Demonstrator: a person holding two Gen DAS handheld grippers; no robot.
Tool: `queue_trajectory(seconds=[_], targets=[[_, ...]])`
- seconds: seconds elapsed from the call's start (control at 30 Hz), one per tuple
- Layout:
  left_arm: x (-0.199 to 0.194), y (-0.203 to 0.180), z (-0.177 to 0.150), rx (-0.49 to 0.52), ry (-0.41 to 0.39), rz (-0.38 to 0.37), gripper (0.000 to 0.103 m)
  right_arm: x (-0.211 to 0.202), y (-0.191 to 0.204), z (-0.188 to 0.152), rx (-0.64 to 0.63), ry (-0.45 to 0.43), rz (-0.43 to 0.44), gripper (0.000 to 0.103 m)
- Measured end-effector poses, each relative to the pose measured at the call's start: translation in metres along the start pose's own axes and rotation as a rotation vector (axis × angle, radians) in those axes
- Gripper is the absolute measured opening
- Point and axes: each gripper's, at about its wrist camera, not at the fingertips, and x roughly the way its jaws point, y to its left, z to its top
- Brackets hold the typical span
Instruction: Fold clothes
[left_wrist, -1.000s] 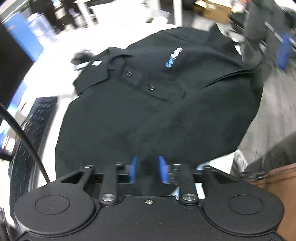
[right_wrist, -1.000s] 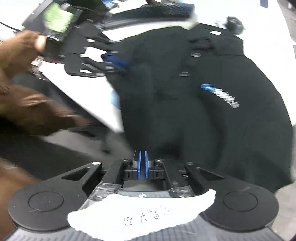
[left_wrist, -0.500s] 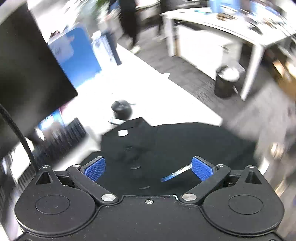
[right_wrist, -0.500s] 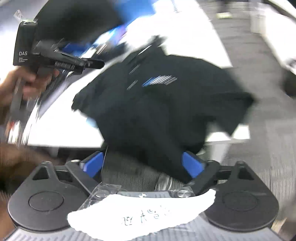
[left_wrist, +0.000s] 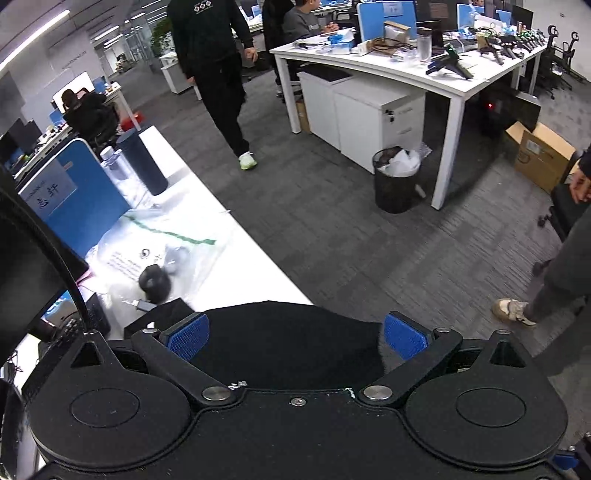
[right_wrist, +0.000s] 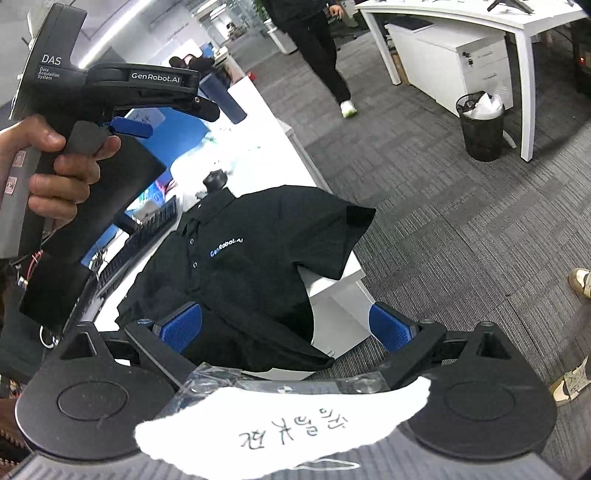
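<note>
A black polo shirt (right_wrist: 258, 258) with a blue and white chest logo lies spread face up on the white table (right_wrist: 332, 291), one sleeve hanging over the table's end. Its edge shows in the left wrist view (left_wrist: 288, 336). My right gripper (right_wrist: 284, 328) is open and empty, raised above the shirt's near hem. My left gripper (left_wrist: 295, 334) is open and empty, held high over the shirt; it also shows in the right wrist view (right_wrist: 147, 110), in a hand at the upper left.
A keyboard (right_wrist: 125, 251) and a monitor (right_wrist: 92, 206) sit left of the shirt. A small black object (left_wrist: 155, 282), plastic bags and bottles (left_wrist: 142, 162) lie farther along the table. People walk on the grey carpet; a bin (left_wrist: 397, 181) stands by another desk.
Both grippers let go of the shirt, opened wide and lifted up and back. The shirt now lies spread on the table.
</note>
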Motion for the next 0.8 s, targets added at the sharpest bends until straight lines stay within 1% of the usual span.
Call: queue_trajectory(seconds=[0.2,0.47,0.8], targets=[[-0.009,-0.013,0.0,-0.015,0.005,-0.009,0.1,-0.007,-0.005,-0.002,-0.001,-0.01,0.029,0.099],[-0.007,-0.004,-0.004,-0.046,0.024,0.01,0.1,-0.005,-0.004,0.001,0.003,0.003,0.063,0.099],[-0.007,0.004,-0.004,-0.057,0.026,0.013,0.1,-0.005,0.001,0.007,-0.007,0.003,0.062,0.099]])
